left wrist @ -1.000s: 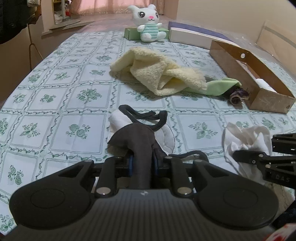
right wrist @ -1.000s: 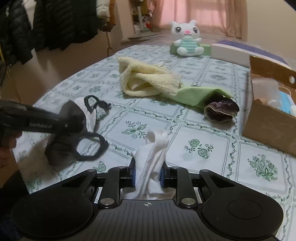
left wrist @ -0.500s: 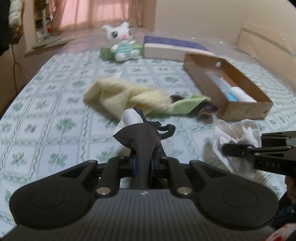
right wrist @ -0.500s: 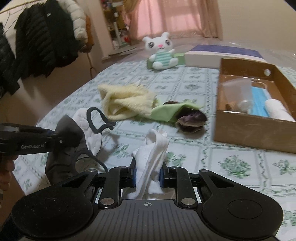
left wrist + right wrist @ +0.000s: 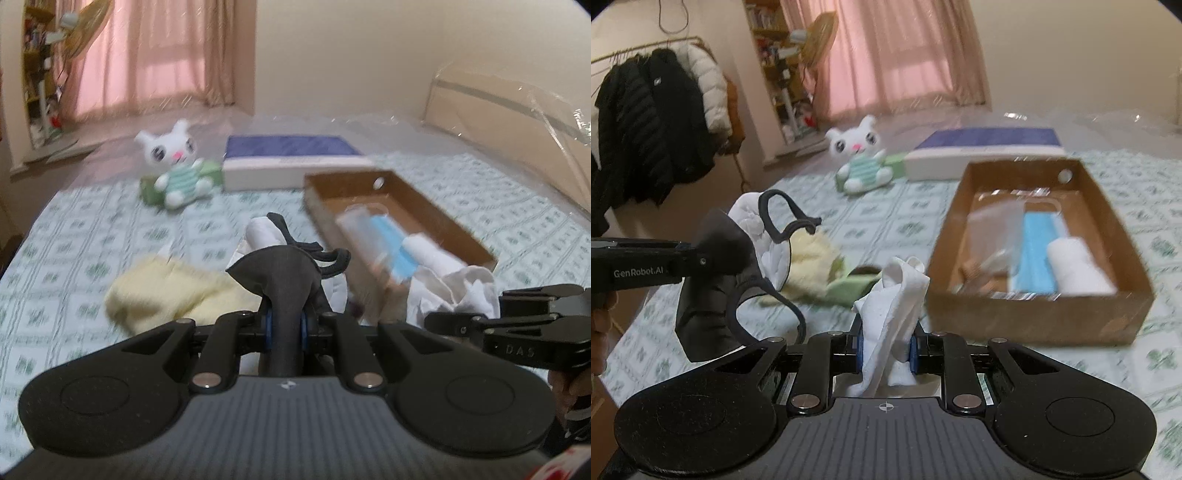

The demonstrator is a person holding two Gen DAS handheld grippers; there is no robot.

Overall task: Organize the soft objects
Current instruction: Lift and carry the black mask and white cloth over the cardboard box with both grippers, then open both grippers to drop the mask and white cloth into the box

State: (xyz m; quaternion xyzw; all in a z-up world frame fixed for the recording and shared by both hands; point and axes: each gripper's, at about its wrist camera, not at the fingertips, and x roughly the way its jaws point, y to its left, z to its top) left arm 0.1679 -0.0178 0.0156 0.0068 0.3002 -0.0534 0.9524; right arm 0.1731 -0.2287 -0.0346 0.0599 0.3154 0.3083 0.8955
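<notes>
My left gripper (image 5: 286, 325) is shut on a black-and-white face mask (image 5: 280, 273) and holds it in the air; the mask also shows in the right wrist view (image 5: 720, 280). My right gripper (image 5: 886, 345) is shut on a white cloth (image 5: 895, 295), lifted off the bed; the cloth shows in the left wrist view (image 5: 454, 291). A brown cardboard box (image 5: 1034, 314) lies ahead on the right, holding a blue mask (image 5: 1036, 258), a white roll (image 5: 1078, 271) and clear plastic. A yellow towel (image 5: 173, 291) and a green cloth (image 5: 849, 290) lie on the bed.
A white plush cat (image 5: 862, 158) sits on a green box at the far end. A flat blue-topped box (image 5: 291, 160) lies beside it. Coats (image 5: 653, 129) hang on a rack at the left. The patterned bedspread (image 5: 92, 236) covers the bed.
Both grippers have risen and moved toward the cardboard box with their loads. The box now looks larger and closer; the towel has dropped lower in view.
</notes>
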